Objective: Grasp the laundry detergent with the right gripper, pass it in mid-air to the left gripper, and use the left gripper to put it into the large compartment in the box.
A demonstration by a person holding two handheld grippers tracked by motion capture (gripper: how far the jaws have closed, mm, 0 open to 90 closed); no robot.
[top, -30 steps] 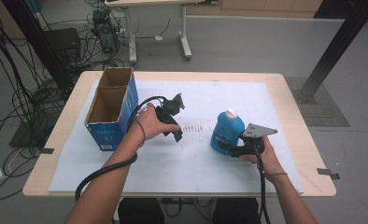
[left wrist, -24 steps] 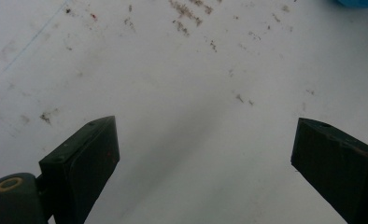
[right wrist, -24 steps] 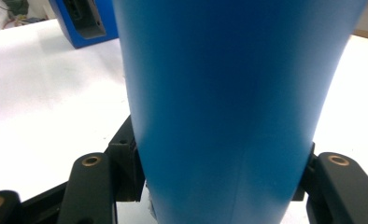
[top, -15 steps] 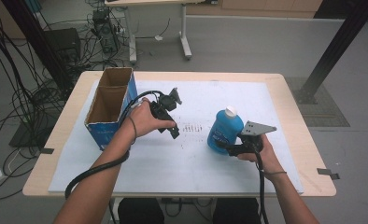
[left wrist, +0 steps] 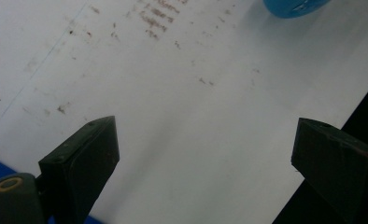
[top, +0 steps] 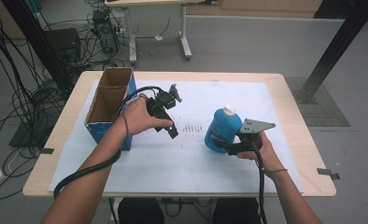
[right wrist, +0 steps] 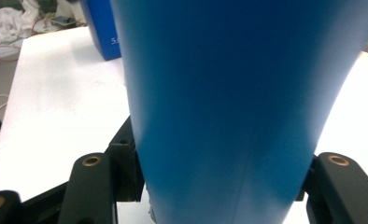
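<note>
My right gripper (top: 218,145) was clamped on the lower body of the blue bottle (top: 222,130), one jaw pressed to each side of it, as the right gripper view confirmed with the bottle (right wrist: 229,107) wedged between them. The bottle stood near the middle of the white sheet (top: 285,116), right of centre, leaning slightly, white cap (top: 228,110) uppermost. I could not tell whether its base rested on the sheet.

My left gripper (top: 172,130) was held above the sheet, just right of the cardboard box (top: 108,108), with its jaws spread wide and nothing between them. In the left gripper view the jaws framed bare sheet (left wrist: 182,121) with brown marks, and an edge of the bottle (left wrist: 294,6) showed at the top.

The box, open at the top with blue sides, stood at the left edge of the sheet, well apart from the bottle. Only a patch of brown marks (top: 191,128) lay on the sheet between the two grippers. The left gripper's cable (top: 86,170) looped over the near left part of the table (top: 308,154). Beyond the table stood a desk frame (top: 184,32) and tangled floor cables (top: 28,98).
</note>
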